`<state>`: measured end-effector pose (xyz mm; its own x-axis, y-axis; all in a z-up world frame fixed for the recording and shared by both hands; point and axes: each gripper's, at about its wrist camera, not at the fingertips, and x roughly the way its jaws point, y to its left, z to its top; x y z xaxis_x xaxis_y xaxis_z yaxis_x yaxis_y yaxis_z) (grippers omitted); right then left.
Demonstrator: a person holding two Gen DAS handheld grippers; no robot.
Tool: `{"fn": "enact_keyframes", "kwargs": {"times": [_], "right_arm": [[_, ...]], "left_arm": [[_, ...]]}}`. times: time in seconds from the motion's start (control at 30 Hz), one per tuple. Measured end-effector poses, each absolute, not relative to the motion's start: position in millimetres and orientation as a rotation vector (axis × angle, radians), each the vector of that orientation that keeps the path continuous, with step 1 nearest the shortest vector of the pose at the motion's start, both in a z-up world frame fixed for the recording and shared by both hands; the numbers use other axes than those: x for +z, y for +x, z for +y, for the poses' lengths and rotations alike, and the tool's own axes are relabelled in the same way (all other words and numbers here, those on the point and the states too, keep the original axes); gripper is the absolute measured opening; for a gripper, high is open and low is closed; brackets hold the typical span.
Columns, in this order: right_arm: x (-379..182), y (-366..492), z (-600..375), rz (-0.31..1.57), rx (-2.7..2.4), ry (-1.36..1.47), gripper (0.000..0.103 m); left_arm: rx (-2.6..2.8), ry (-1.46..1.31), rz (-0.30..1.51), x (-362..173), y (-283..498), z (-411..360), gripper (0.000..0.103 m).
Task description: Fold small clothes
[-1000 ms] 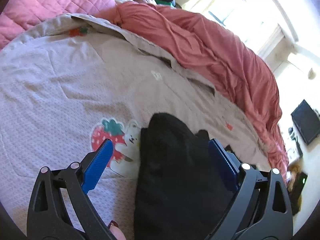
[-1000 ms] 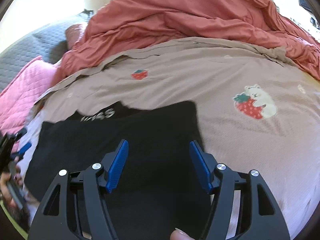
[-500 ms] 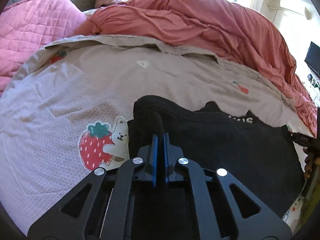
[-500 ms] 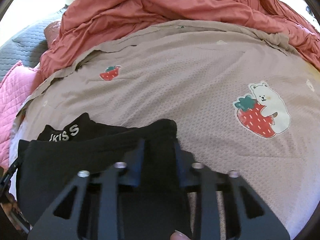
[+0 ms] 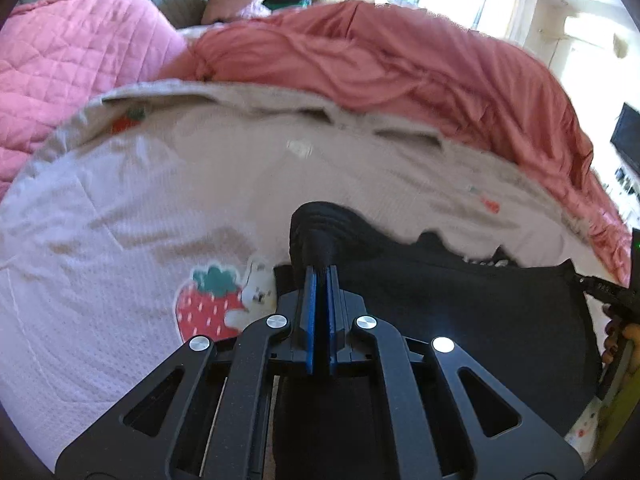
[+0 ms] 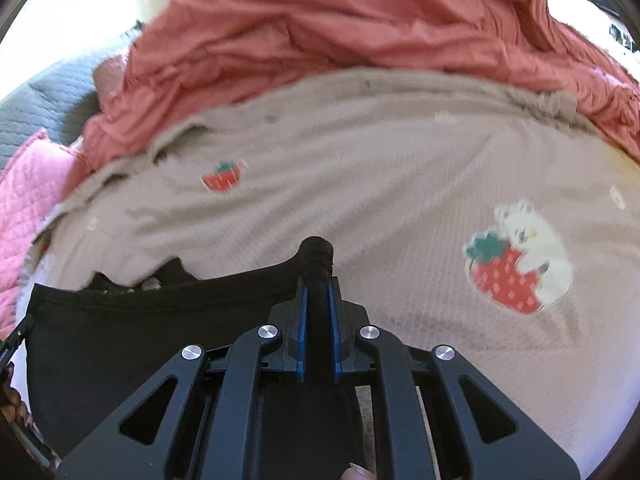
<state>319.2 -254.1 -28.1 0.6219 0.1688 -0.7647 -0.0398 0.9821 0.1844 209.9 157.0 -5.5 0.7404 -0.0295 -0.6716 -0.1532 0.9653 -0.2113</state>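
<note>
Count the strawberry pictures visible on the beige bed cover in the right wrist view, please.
2: a small strawberry at upper left and a large strawberry with a white bear at right. The black garment may hide others.

Garment spread on blanket, between strawberry patches at either side; rumpled duvet behind; quilted pillow far left.

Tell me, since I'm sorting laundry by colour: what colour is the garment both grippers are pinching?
Black; the garment shows best in the right wrist view.
</note>
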Motion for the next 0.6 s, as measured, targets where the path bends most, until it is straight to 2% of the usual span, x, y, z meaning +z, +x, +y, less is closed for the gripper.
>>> {"fn": "enact_keyframes", "kwargs": {"times": [0.13,0.23,0.27,0.3,0.33,0.43,0.5,0.57,0.6], "right_arm": [[-39,318,-249,0.911,0.08,0.114,0.015],[-37,317,-248,0.907,0.063,0.093,0.019],[-35,316,-249,0.905,0.055,0.09,0.024],[-32,313,-250,0.898,0.047,0.089,0.035],[-27,309,-251,0.882,0.056,0.101,0.04],[-11,292,-252,0.839,0.092,0.105,0.041],[-2,282,-249,0.813,0.112,0.092,0.047],[7,267,-244,0.787,0.146,0.087,0.051],[10,260,-242,0.779,0.16,0.086,0.058]], "left_arm": [[0.096,-0.232,0.773,-15,213,156,0.004],[0.115,-0.242,0.788,-18,212,160,0.015],[0.12,-0.26,0.785,-17,210,163,0.018],[0.121,-0.276,0.778,-15,207,166,0.018],[0.123,-0.292,0.766,-12,204,169,0.019],[0.14,-0.317,0.713,6,187,175,0.023],[0.133,-0.32,0.673,20,176,174,0.038],[0.116,-0.32,0.638,32,167,169,0.045],[0.106,-0.321,0.622,36,164,166,0.05]]}}
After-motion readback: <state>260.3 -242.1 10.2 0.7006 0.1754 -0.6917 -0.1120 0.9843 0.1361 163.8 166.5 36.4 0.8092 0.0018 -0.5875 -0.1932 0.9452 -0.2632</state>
